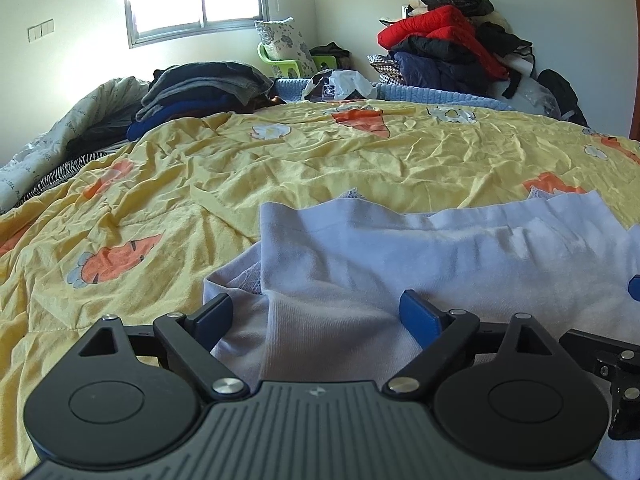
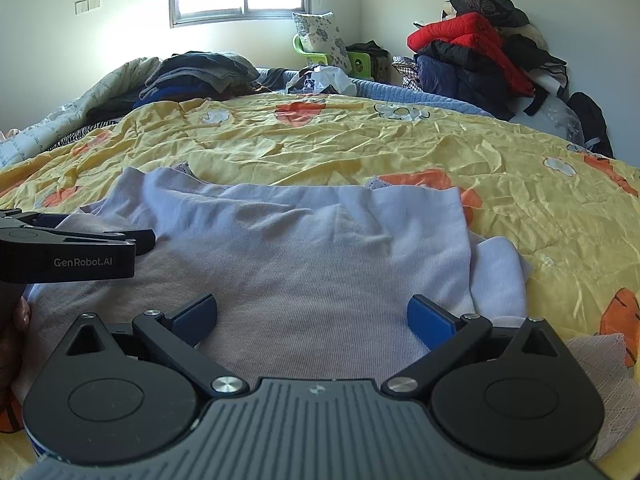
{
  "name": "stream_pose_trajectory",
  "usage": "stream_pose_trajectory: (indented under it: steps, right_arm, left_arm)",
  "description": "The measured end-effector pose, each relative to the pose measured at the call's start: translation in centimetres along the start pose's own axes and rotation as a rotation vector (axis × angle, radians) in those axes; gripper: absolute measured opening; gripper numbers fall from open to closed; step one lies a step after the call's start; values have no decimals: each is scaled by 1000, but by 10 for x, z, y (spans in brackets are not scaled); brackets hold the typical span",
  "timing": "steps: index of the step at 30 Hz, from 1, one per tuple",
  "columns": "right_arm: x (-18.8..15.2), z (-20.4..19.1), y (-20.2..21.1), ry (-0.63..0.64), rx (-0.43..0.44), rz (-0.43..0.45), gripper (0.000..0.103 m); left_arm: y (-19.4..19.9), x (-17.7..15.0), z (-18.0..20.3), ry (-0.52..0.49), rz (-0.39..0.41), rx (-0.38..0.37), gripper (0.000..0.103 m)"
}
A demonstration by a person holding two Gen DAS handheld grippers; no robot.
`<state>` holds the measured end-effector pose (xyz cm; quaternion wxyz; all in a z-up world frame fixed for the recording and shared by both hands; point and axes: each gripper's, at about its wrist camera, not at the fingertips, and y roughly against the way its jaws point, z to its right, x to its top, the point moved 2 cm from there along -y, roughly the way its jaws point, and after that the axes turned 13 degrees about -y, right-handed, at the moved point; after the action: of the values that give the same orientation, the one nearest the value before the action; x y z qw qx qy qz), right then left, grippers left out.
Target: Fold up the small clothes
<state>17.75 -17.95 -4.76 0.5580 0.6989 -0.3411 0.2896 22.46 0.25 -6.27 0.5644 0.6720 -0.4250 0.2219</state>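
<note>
On the bed, near its front edge, a small pale purple garment (image 2: 320, 248) lies on the yellow blanket (image 2: 400, 144), partly folded, with one layer lying over another. Going left to right: the left tool (image 1: 316, 316) sits low over the left part of the cloth with both its tips spread wide and nothing pinched between them. The right tool (image 2: 312, 316) sits over the middle and right part, also spread wide and holding nothing. The next good move, I think, is to find a loose edge, like the flap (image 2: 500, 276) sticking out on the right, pinch only that top layer, lift it a little, and lay it flat over the middle. Both tools should pull evenly so the cloth does not bunch up. Counting things: two tools, one garment being folded, one yellow blanket, one stack of dark clothes (image 1: 200, 88) far left, one pillow (image 1: 284, 40) by the window, and one big heap of coats (image 1: 452, 44) far right.
</note>
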Motion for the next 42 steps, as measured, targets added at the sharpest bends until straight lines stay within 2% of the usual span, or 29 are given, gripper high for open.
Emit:
stream_pose_trajectory:
  steps: [8,19,42]
  right_arm:
    - [0,1,1,-7,4,2,102]
    - [1,7,4,-46,34,9,102]
    - [1,6,4,-46,33,9,102]
  left_arm:
    - [4,0,3,-17,1,56,101]
    - [5,1,5,-43,2,76,102]
    - [3,-1,2,-14,-4,52,102]
